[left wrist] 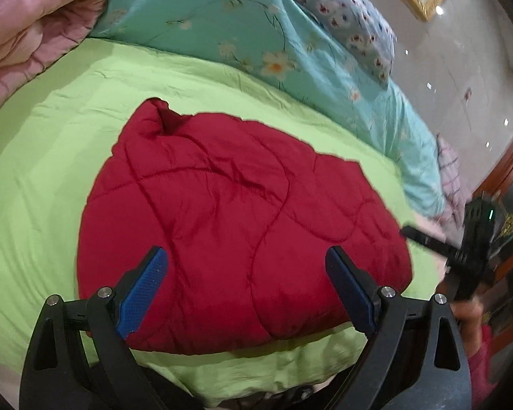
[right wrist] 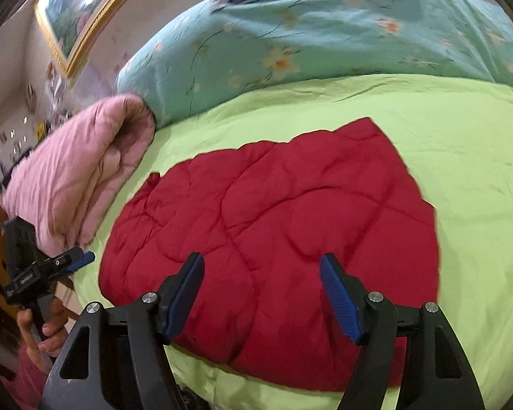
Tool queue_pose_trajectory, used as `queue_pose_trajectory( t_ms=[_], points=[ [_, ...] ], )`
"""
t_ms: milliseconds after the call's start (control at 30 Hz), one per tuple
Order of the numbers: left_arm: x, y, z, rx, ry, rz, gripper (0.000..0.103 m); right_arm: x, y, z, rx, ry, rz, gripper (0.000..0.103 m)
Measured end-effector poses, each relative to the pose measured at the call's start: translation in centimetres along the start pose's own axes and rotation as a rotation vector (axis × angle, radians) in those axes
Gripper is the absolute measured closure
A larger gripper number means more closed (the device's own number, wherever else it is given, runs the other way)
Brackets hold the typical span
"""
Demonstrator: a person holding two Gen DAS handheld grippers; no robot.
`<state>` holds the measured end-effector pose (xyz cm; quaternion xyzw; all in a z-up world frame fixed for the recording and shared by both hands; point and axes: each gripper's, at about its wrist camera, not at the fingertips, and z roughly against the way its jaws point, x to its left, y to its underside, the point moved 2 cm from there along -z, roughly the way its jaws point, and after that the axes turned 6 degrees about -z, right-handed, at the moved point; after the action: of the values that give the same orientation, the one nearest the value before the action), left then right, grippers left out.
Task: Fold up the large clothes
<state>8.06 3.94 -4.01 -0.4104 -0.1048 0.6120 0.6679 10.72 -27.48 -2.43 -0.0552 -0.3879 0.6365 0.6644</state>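
A red quilted padded garment (left wrist: 236,225) lies folded into a compact bundle on the lime-green bedsheet (left wrist: 51,157); it also shows in the right wrist view (right wrist: 290,239). My left gripper (left wrist: 246,259) is open and empty, held above the garment's near edge. My right gripper (right wrist: 260,266) is open and empty, also above the near edge. The right gripper shows at the right rim of the left view (left wrist: 461,246). The left gripper shows at the left of the right view (right wrist: 51,266), held in a hand.
A rolled pink quilt (left wrist: 34,27) lies at the bed's far left. A folded turquoise floral quilt (left wrist: 256,34) with a flowered pillow (left wrist: 352,24) lies across the back. A gold-framed picture (right wrist: 68,24) hangs on the wall. Dark wooden furniture (left wrist: 509,225) stands right of the bed.
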Motion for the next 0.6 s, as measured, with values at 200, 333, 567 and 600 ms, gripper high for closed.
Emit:
queue_pose_trajectory(
  t_ms=[200, 333, 567, 600],
  points=[
    [-0.7, 0.9, -3.6, 0.072, -0.023, -0.046, 0.009, 2.0, -1.7, -3.8, 0.067, -0.035, 0.069, 0.033],
    [-1.6, 0.5, -6.0, 0.098, -0.089, -0.139, 0.008, 0.5, -1.5, -7.3, 0.121, 0.155, 0.075, 0.032],
    [-1.8, -1.7, -9.2, 0.123, -0.102, -0.159, 0.008, -2.5, -0.9, -8.5, 0.087, 0.243, 0.001, 0.033],
    [-1.9, -1.9, -9.5, 0.129, -0.104, -0.164, 0.008, -2.9, -0.8, -8.4, 0.084, 0.235, -0.014, 0.033]
  ],
)
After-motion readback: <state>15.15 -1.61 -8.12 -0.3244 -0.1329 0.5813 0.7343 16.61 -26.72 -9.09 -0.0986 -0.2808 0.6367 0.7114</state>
